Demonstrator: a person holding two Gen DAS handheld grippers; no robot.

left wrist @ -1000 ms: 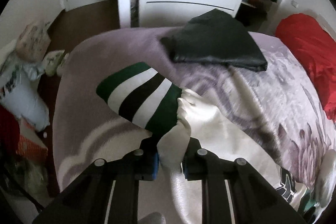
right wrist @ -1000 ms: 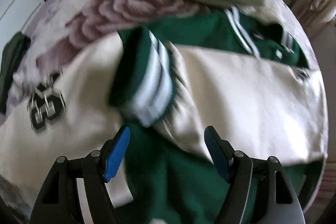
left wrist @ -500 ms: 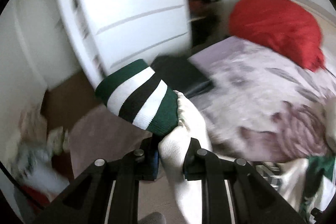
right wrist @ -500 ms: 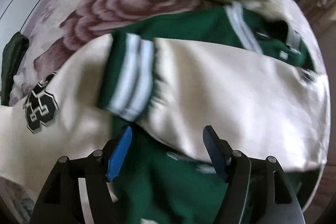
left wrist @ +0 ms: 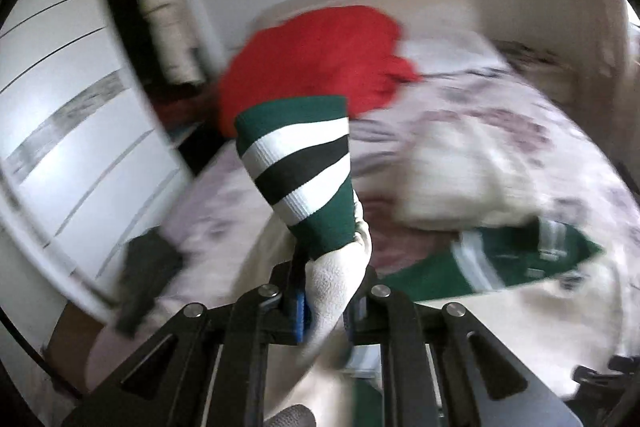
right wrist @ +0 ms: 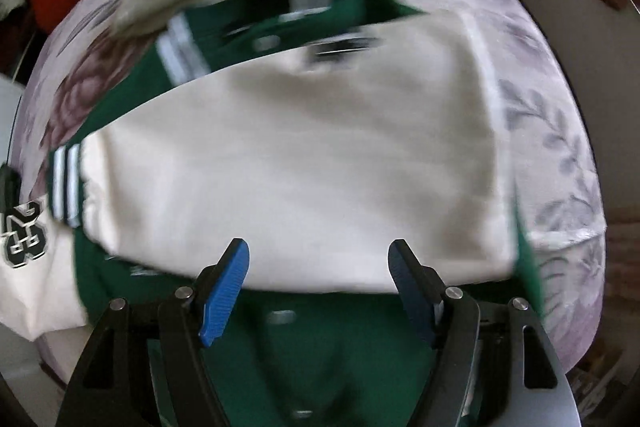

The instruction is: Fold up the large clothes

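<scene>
A cream and green varsity jacket [right wrist: 304,163] lies spread on the floral bed cover [right wrist: 560,155]. My left gripper [left wrist: 328,303] is shut on the cream sleeve [left wrist: 332,279] just below its green, white and black striped cuff [left wrist: 300,163], and holds it lifted above the bed. The jacket's green body [left wrist: 520,259] shows to the right in the left wrist view. My right gripper [right wrist: 318,287] is open and empty over the jacket's green front, near the edge of the folded cream sleeve. A second striped cuff [right wrist: 66,183] lies at the left.
A red garment [left wrist: 320,63] is heaped at the head of the bed. A dark folded garment [left wrist: 148,275] lies on the bed's left side. A white wardrobe [left wrist: 60,115] stands to the left, with an open shelf section [left wrist: 160,39]. A cream garment [left wrist: 460,179] lies on the bed.
My left gripper has lifted the sleeve off the bed and swung it right, toward the jacket's body. My right gripper has shifted right over the jacket and stayed open.
</scene>
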